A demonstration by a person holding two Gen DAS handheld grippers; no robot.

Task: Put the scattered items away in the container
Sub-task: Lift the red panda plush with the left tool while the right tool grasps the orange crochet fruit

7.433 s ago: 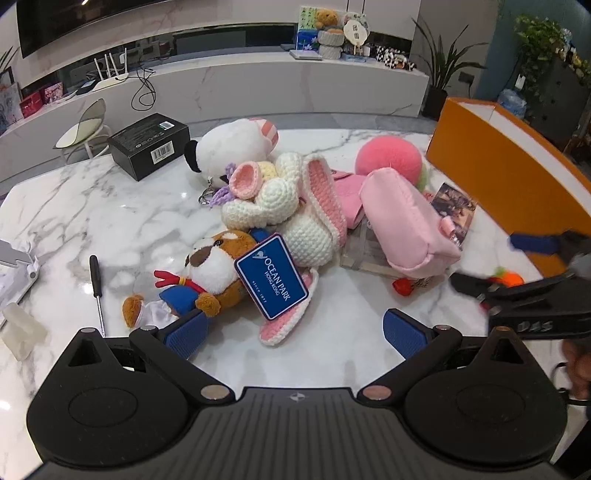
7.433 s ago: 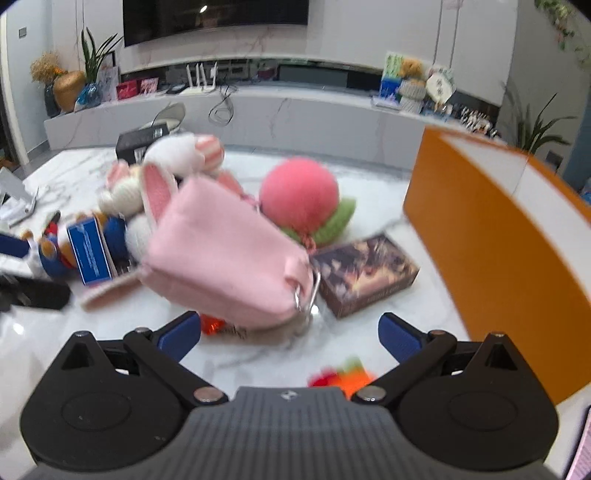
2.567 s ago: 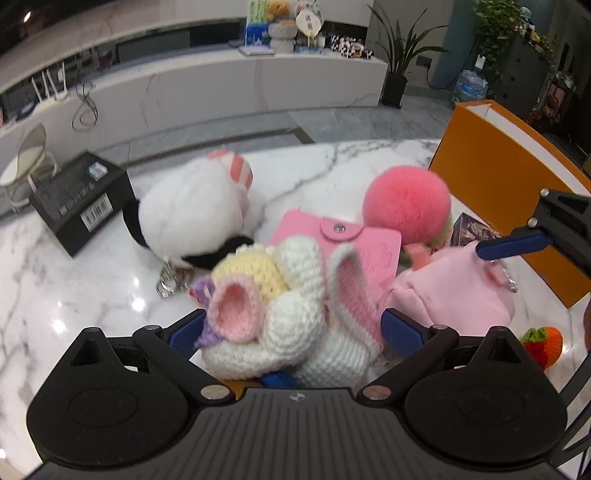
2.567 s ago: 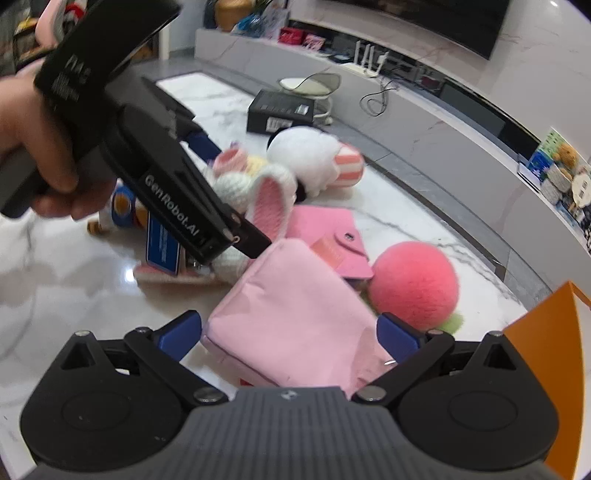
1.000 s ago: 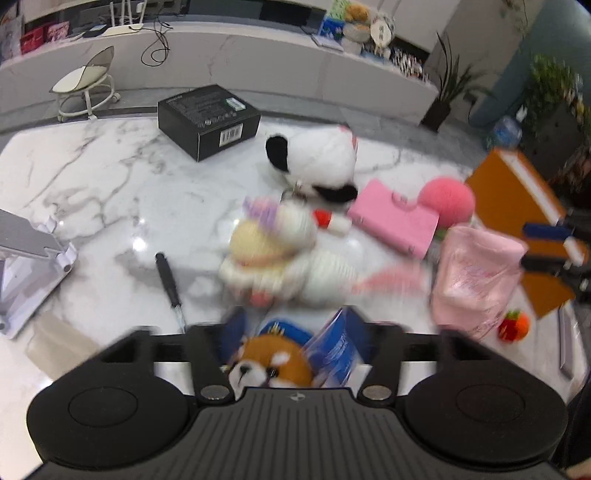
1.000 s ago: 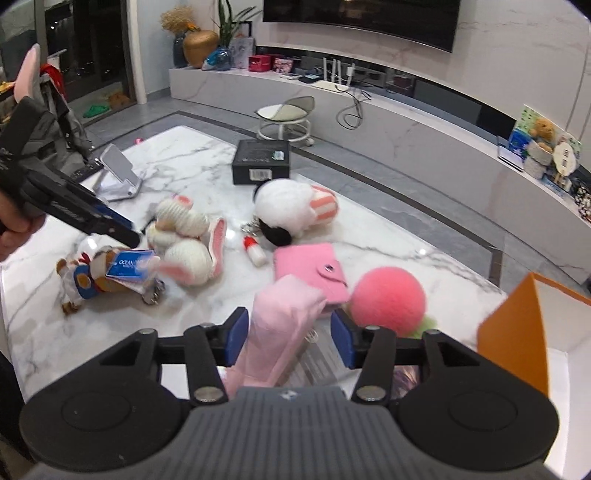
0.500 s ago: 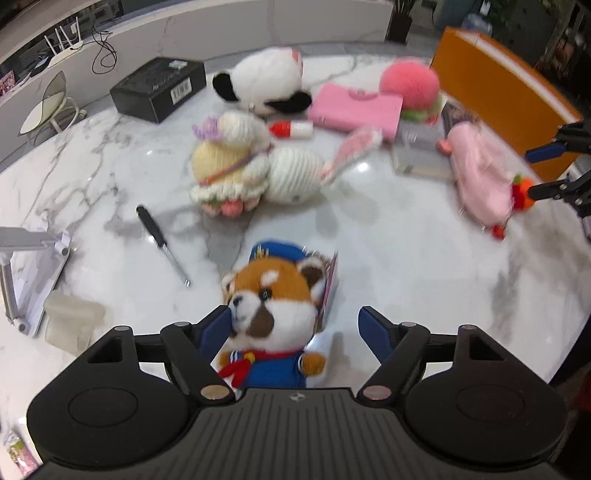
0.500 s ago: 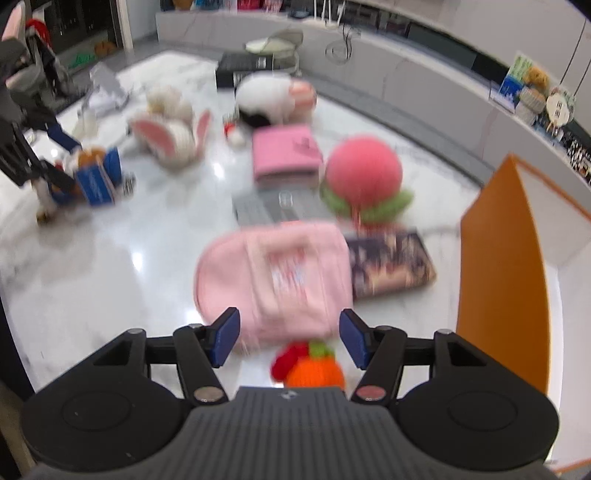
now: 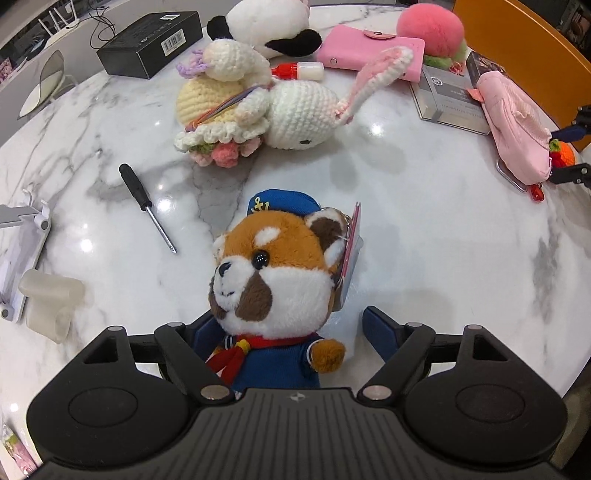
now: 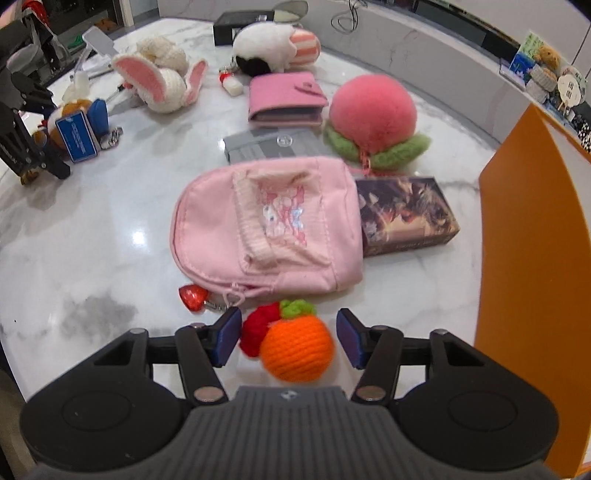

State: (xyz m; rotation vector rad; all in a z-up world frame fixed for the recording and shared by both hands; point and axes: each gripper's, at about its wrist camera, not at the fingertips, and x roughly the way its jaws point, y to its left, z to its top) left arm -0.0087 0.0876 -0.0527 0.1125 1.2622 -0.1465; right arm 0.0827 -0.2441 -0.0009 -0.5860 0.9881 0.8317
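In the left wrist view my left gripper (image 9: 286, 326) is open around a red panda plush (image 9: 275, 275) in a blue sailor suit that lies on the marble table (image 9: 424, 240). In the right wrist view my right gripper (image 10: 288, 334) is open around an orange crochet fruit charm (image 10: 295, 349). A pink pouch (image 10: 269, 225) lies just beyond it. The orange container (image 10: 535, 266) stands at the right. A crochet bunny (image 9: 258, 107), a pink wallet (image 10: 286, 98) and a pink peach plush (image 10: 371, 110) lie further off.
A dark printed box (image 10: 404, 214) and a grey card case (image 10: 273, 146) lie by the pouch. A screwdriver (image 9: 146, 206), a black box (image 9: 151, 42), a white plush (image 9: 273, 26) and a phone stand (image 9: 18, 251) are on the left half.
Both grippers dropped their loads: the panda plush and the pink pouch now lie on the table. The right gripper has come down around the orange charm. The left jaws opened wider.
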